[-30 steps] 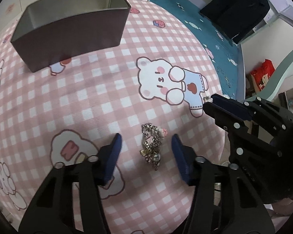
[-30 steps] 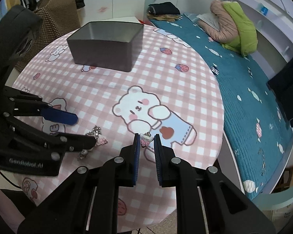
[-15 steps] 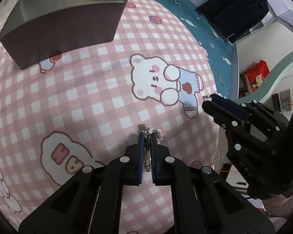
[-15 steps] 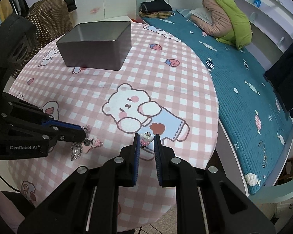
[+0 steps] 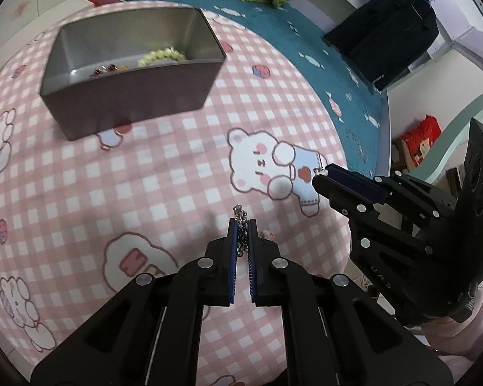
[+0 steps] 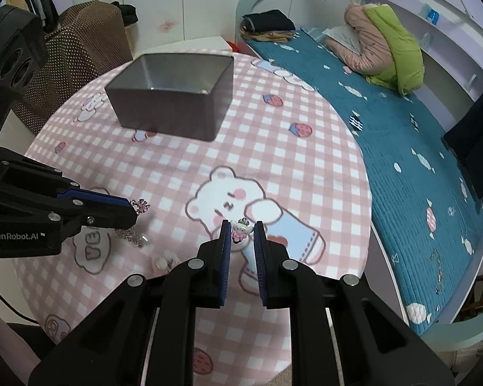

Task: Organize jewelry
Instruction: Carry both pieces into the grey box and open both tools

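Left claw [image 5: 241, 225] clamped on silver chain [image 5: 240, 215], lower centre, above desk [image 5: 177, 167]. Right claw [image 6: 241, 228] pinching bear charm [image 6: 240, 230], lower centre. Tin box [image 5: 128, 93] upper left, beads [image 5: 161, 56] inside.

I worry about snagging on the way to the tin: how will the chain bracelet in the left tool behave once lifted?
Probably floppy: the chain bracelet droops below the left tool. Its charms likely swing. It looks light, though loose ends may catch the metal tin rim.
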Tool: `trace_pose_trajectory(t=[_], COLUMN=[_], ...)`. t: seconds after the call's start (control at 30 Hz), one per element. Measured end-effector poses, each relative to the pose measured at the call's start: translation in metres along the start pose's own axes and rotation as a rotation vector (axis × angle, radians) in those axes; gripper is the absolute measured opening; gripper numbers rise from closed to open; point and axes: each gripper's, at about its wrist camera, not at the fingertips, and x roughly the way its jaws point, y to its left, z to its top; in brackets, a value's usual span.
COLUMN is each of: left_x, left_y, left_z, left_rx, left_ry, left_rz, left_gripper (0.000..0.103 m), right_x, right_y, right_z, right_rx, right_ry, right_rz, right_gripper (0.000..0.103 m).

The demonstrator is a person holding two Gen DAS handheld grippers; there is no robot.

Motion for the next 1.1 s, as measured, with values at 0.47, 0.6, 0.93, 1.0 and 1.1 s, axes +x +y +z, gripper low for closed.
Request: trace_pose_trajectory(t=[0.47,0.6,0.93,1.0,1.1], left_x=[-0.053,-0.064,-0.079,-0.081,-0.083], left_y=[0.05,0.056,0.066,0.067,0.072], left_z=[0.021,0.028,0.049,0.055,0.062], left_rx=[-0.23,-0.238,-0.243,-0.241,-0.242], left_ry=[-0.147,-0.196,-0.294,-0.311,-0.333], left_rz=[-0.084,-0.046,0.013,0.016,0.022], left_gripper=[0.006,0.006,0.006,0.006,0.006], right_x=[-0.007,-0.009,-0.005,-0.001,0.006], right_y=[0.001,0.0,-0.005,-0.004,-0.001], right_z=[0.033,0.046,0.087,0.092,0.1], right_rx=[-0.015,-0.016,-0.001,-0.003,-0.012], right_ry=[-0.077,-0.1,-0.154,-0.154,-0.148], right_rz=[0.034,0.038,0.073,0.082,0.098], right_gripper=[0.013,0.013,0.013,0.013,0.013])
